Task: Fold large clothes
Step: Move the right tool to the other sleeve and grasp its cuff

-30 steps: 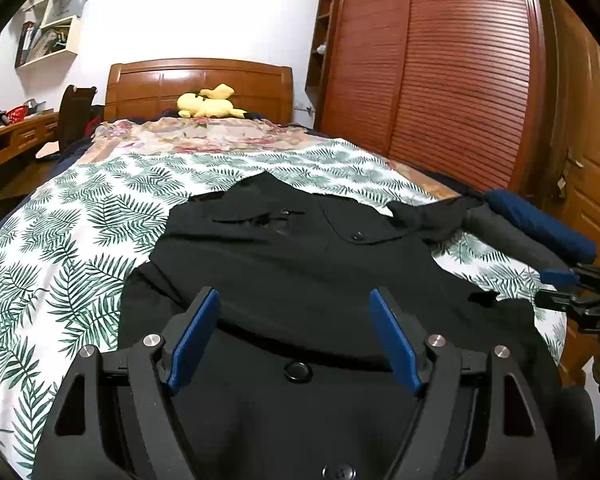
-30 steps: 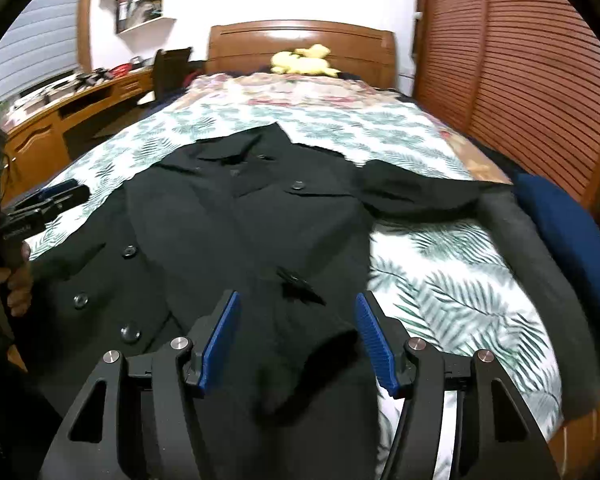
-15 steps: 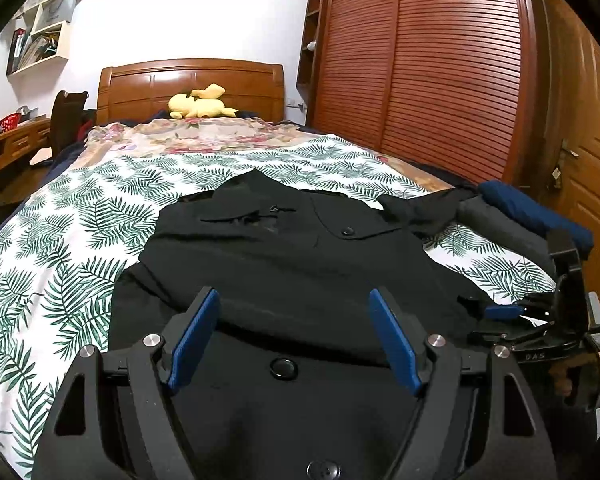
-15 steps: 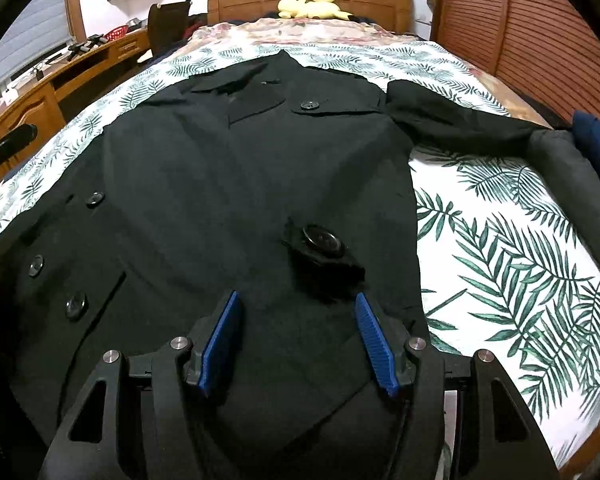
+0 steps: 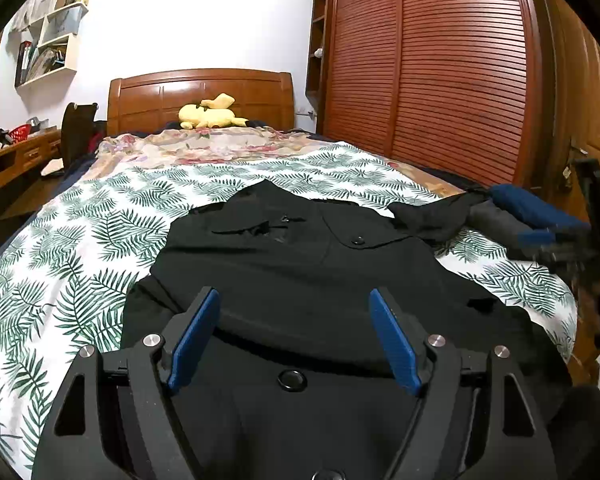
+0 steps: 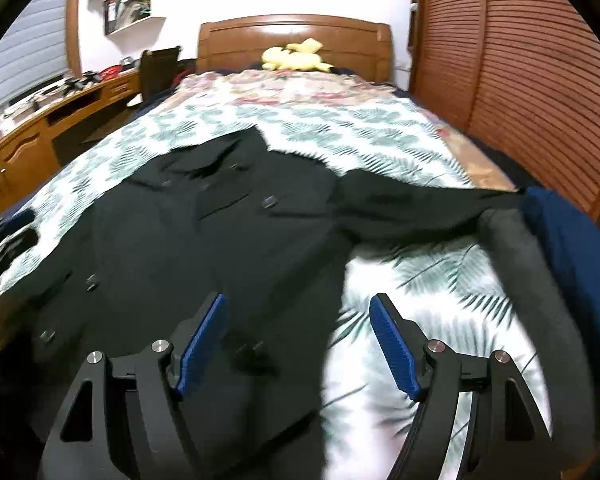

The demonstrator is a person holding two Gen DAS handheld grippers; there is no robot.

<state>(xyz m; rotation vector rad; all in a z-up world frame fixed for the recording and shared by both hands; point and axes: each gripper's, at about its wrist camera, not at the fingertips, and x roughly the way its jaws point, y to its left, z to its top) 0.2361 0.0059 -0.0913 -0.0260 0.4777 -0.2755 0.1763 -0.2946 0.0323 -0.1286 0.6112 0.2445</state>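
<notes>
The left gripper (image 5: 294, 342) hovers wide and empty above the black coat (image 5: 300, 264), a button just below its blue pads. The right gripper (image 6: 298, 342), its jaws opening with nothing between them, tilts down over the coat's right edge. Beyond it the sleeve (image 6: 416, 204) stretches toward the grey and blue bundle (image 6: 540, 264). Best to pinch the sleeve near its cuff and carry it flat across the chest.
</notes>
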